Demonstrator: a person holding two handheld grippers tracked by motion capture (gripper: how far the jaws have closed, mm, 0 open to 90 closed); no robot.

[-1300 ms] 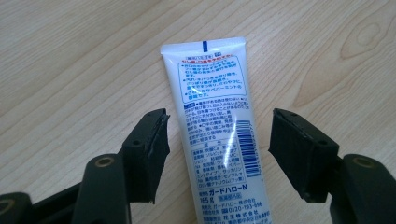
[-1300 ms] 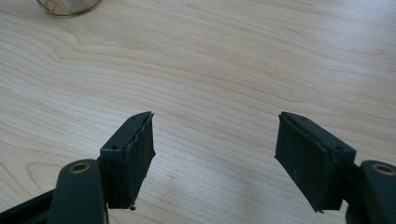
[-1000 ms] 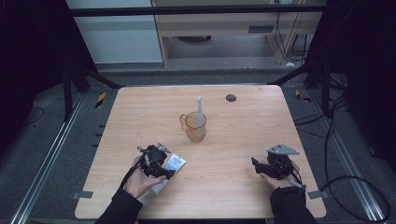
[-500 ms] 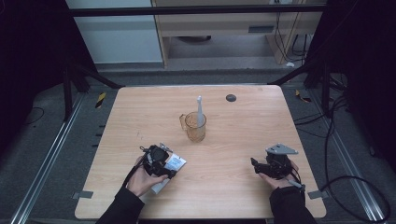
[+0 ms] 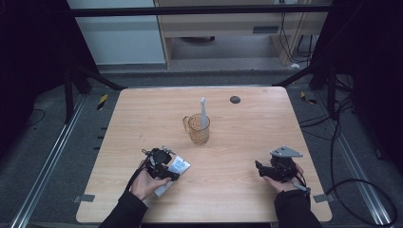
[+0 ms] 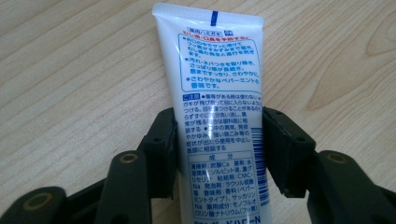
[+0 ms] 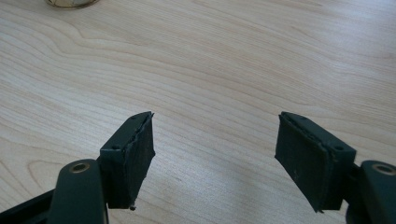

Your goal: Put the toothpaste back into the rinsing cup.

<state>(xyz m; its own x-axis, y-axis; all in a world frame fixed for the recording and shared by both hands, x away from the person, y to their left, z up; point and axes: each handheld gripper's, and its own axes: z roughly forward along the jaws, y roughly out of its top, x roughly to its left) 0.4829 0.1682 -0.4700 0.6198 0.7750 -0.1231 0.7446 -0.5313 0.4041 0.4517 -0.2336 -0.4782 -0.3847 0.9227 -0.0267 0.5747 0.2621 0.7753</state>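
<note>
A white toothpaste tube (image 6: 219,93) with blue print lies flat on the wooden table (image 5: 247,128), near its front left (image 5: 178,167). My left gripper (image 6: 219,135) straddles the tube's middle. Its jaws have just been closing, and both pads now touch the tube's sides. In the high view the left gripper (image 5: 170,169) rests low on the table in a person's hand. My right gripper (image 7: 215,140) stands open over bare wood with nothing between its pads, and sits at the front right (image 5: 260,168).
An amber see-through cup (image 5: 198,128) with a white toothbrush (image 5: 203,111) standing in it is at the table's middle; its base edge (image 7: 70,2) shows in the right gripper view. A small dark disc (image 5: 235,99) lies near the far edge.
</note>
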